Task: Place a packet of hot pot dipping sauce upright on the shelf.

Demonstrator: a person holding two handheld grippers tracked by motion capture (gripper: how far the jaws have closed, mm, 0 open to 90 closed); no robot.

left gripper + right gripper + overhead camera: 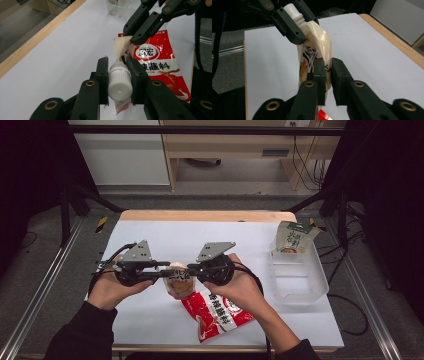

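Note:
A cream spouted pouch with black lettering hangs above the white table, held between both grippers. My left gripper is shut on its ribbed white cap; from the high view this gripper comes in from the left. My right gripper pinches the pouch's flat side edge, and in the left gripper view its jaws clamp the pouch's far corner. The cap points up and left between the left gripper's jaws. A red sauce packet lies flat below the pouch.
A clear plastic bin stands at the right side of the table, with a green-and-white packet leaning at its far end. The white sheet ends at a wooden edge at the back. Black frame bars flank the table.

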